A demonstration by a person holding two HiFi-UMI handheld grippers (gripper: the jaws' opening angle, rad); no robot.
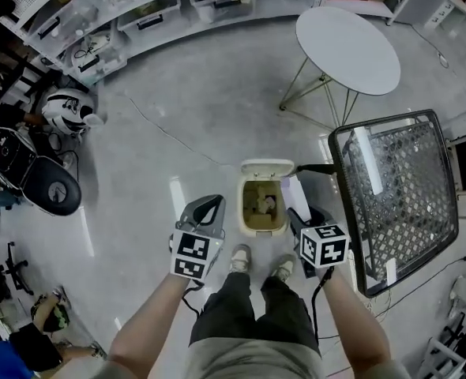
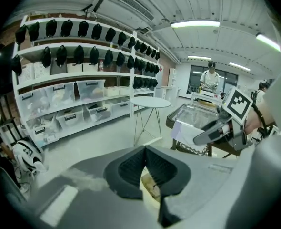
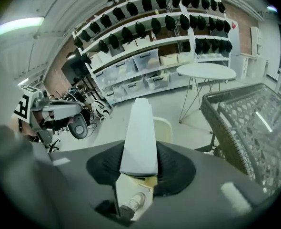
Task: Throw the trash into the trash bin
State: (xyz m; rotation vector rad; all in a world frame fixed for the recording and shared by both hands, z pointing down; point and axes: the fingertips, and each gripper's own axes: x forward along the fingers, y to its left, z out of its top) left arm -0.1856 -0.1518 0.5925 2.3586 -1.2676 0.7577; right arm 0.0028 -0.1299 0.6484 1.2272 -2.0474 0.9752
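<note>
A cream trash bin (image 1: 250,215) stands open on the floor just ahead of the person's shoes (image 1: 239,257), with crumpled trash inside. My right gripper (image 1: 298,205) is at the bin's right rim, shut on a flat white piece of trash (image 1: 295,194). In the right gripper view this white strip (image 3: 139,137) sticks out forward between the pads of the right gripper (image 3: 139,168), over the bin's lid (image 3: 165,128). My left gripper (image 1: 213,202) hangs at the bin's left side. Its pads meet at the tips with nothing between them, and the bin (image 2: 150,187) shows below the left gripper (image 2: 145,149).
A black wire-mesh cart (image 1: 399,188) stands close on the right. A round white table (image 1: 347,50) is beyond the bin. Shelves with clear boxes (image 1: 138,14) line the far wall. A helmet (image 1: 69,109) and black gear (image 1: 47,184) lie at the left.
</note>
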